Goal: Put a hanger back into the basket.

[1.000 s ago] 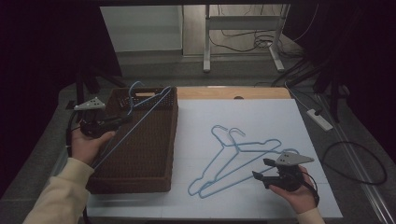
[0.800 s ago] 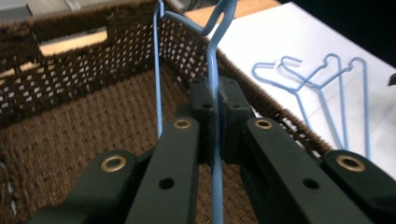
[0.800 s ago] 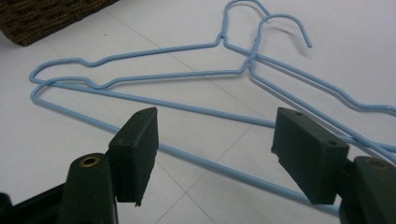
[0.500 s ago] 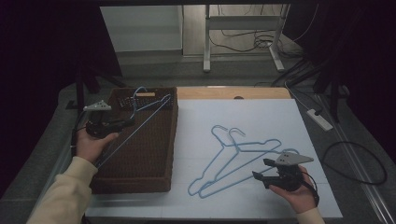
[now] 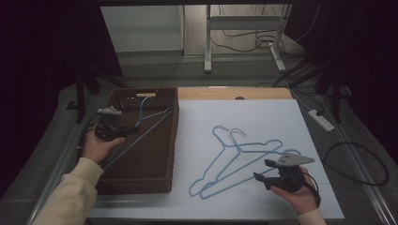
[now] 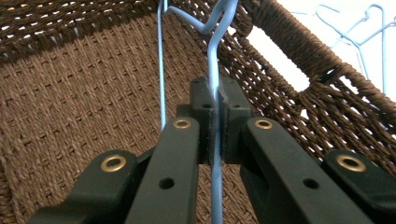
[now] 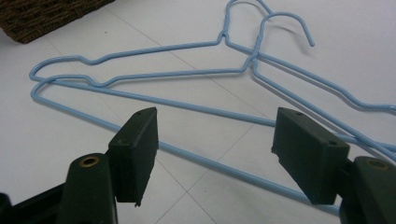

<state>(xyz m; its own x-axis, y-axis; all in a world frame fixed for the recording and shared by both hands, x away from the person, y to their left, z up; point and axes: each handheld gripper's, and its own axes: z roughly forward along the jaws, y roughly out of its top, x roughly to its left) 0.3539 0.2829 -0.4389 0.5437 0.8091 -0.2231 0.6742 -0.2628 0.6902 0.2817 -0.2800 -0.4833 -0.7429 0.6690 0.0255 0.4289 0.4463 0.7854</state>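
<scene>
A light blue wire hanger [image 5: 155,123] slants across a brown woven basket [image 5: 172,145] at the left of the table. My left gripper [image 5: 121,133] is shut on its wire over the basket's left side. In the left gripper view the pads of the left gripper [image 6: 215,95] pinch the hanger wire [image 6: 214,56], with the basket's weave [image 6: 70,93] behind. Two more blue hangers [image 5: 234,157] lie overlapped on the white board. My right gripper [image 5: 263,172] rests open at their right end. In the right gripper view, the right gripper [image 7: 217,140] has the nearest hanger's bottom wire [image 7: 201,163] passing between its jaws, untouched.
The white board [image 5: 263,122] covers the table right of the basket, with a wooden strip [image 5: 234,93] at its far edge. A power strip [image 5: 321,119] and loose cables lie off the table's right side. A desk frame [image 5: 244,37] stands behind.
My left hand has come down, lowering the held hanger from a steep tilt above the basket to a flatter slant closer to the basket. The right gripper has stayed where it was.
</scene>
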